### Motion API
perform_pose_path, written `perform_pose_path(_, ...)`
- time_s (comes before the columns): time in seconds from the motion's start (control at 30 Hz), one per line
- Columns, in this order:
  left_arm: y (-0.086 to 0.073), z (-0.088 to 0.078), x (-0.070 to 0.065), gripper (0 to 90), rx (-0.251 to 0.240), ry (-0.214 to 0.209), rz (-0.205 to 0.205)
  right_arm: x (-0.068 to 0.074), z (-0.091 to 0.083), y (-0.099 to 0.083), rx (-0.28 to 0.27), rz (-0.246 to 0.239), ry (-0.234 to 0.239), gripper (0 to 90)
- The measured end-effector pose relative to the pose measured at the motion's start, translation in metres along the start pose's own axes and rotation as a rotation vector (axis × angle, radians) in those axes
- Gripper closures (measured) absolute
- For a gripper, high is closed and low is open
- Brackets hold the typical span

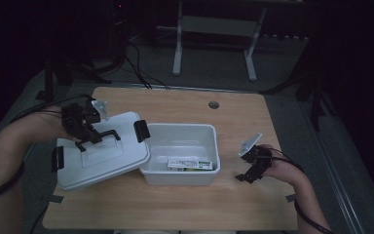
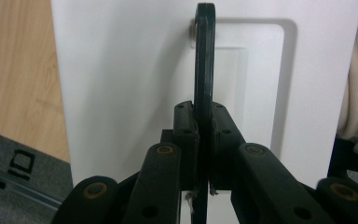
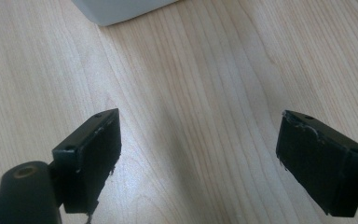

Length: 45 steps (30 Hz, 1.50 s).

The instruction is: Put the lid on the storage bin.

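Note:
A white box lid (image 1: 97, 158) with black side clips is held tilted, its right edge over the left rim of the open white box (image 1: 185, 132). My left gripper (image 1: 90, 139) is shut on the lid's black handle (image 2: 204, 60); in the left gripper view the pads (image 2: 186, 126) clamp the thin handle from both sides over the lid (image 2: 121, 70). Inside the box lies a flat green and white packet (image 1: 190, 164). My right gripper (image 1: 246, 177) stands open just above the wood to the right of the box, nothing between its pads (image 3: 95, 149), and a corner of the box (image 3: 121, 9) shows ahead of it.
The wooden table (image 1: 185, 204) has a round cable hole (image 1: 214, 104) near its far edge. Grey floor and the legs of a white frame (image 1: 177, 53) lie beyond. A person's forearms come in at both lower corners. Bare wood lies in front of the box.

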State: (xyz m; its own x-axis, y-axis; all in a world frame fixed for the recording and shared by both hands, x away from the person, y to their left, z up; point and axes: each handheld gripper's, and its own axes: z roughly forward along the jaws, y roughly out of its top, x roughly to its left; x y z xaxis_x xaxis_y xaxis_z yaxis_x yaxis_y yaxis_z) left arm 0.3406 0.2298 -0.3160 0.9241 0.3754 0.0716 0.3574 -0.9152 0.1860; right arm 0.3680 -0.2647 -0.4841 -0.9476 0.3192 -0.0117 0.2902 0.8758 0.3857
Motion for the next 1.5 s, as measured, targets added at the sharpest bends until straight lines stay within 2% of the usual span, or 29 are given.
perform_pose_path(0.13,0.014,-0.002,-0.002,83.9,-0.006,-0.011,0.025,0.000,0.001,0.000,0.000,0.000,0.000,13.9)
perform_pose_path(0.27,0.029,-0.002,-0.004,83.9,-0.010,0.000,0.053,0.001,0.001,0.000,-0.003,-0.002,0.000,13.9)
perform_pose_path(0.83,0.100,0.009,-0.015,83.9,0.012,-0.022,0.176,0.002,0.001,-0.004,-0.012,0.004,0.006,13.9)
perform_pose_path(1.03,0.121,0.015,-0.020,83.9,0.022,-0.022,0.198,0.001,0.001,-0.005,-0.017,0.004,0.006,13.9)
perform_pose_path(1.5,0.162,0.020,-0.028,83.9,0.014,-0.026,0.259,0.002,-0.001,-0.008,-0.019,0.003,0.001,13.9)
